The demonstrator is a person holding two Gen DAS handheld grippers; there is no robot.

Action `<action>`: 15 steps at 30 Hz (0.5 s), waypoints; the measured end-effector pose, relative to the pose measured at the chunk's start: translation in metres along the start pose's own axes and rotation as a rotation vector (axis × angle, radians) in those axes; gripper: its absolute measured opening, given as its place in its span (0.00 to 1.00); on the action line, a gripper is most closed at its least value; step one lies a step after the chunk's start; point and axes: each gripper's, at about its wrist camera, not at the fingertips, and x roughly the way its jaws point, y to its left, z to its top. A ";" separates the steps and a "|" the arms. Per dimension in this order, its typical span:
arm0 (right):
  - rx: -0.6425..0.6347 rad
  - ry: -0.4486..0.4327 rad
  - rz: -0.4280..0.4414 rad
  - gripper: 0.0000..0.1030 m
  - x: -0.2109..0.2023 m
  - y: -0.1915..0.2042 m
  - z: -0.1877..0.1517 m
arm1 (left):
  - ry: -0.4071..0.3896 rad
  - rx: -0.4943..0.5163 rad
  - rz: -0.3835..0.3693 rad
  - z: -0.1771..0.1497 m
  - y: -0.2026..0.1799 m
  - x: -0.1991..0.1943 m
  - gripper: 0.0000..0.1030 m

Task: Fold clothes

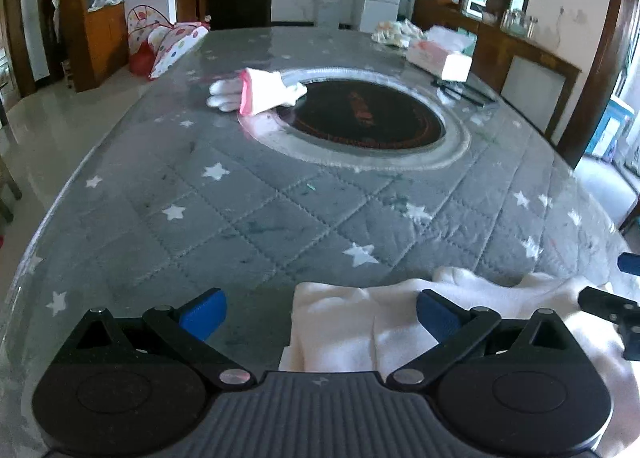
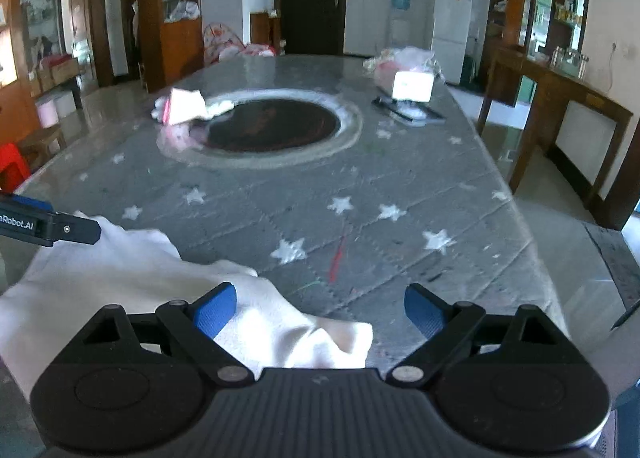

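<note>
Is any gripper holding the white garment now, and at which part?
No. Left gripper and right gripper are both open above the white garment.

Our right gripper (image 2: pixel 319 308) hangs over the near edge of the table (image 2: pixel 460 186), its blue fingers (image 2: pixel 424 312) spread wide with nothing between them. A rumpled white garment (image 2: pixel 120 270) lies on the grey star-patterned cover, running under our left finger and ending in a folded corner just below the gap. At the left edge we see the tip of the left gripper (image 2: pixel 60 228) touching the cloth's far side. Farther out sit a dark round hotplate (image 2: pixel 272 124), a pink-and-white glove (image 2: pixel 182 106) at its rim, and a tissue box (image 2: pixel 412 86) to the right.
</note>
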 end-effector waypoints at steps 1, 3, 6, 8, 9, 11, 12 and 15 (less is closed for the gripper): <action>-0.003 0.003 0.003 0.90 0.002 0.002 0.001 | 0.012 -0.007 -0.002 -0.001 0.002 0.003 1.00; -0.009 0.004 0.008 0.90 0.003 0.005 0.003 | 0.029 -0.035 -0.021 -0.002 0.007 0.005 1.00; -0.025 -0.023 0.013 0.90 -0.008 0.006 0.005 | 0.018 -0.055 -0.034 -0.003 0.013 -0.003 1.00; -0.037 -0.040 0.022 0.90 -0.016 0.008 0.007 | 0.002 -0.057 -0.037 -0.004 0.014 -0.010 1.00; -0.043 -0.047 0.028 0.90 -0.021 0.009 0.007 | -0.002 -0.057 -0.039 -0.004 0.015 -0.013 1.00; -0.061 -0.056 0.046 0.90 -0.030 0.014 0.004 | -0.009 -0.049 -0.040 -0.007 0.015 -0.020 1.00; -0.071 -0.060 0.055 0.90 -0.035 0.016 0.003 | -0.011 -0.043 -0.038 -0.011 0.015 -0.023 1.00; -0.114 -0.060 0.079 0.90 -0.049 0.025 -0.007 | -0.012 -0.026 -0.033 -0.022 0.015 -0.032 1.00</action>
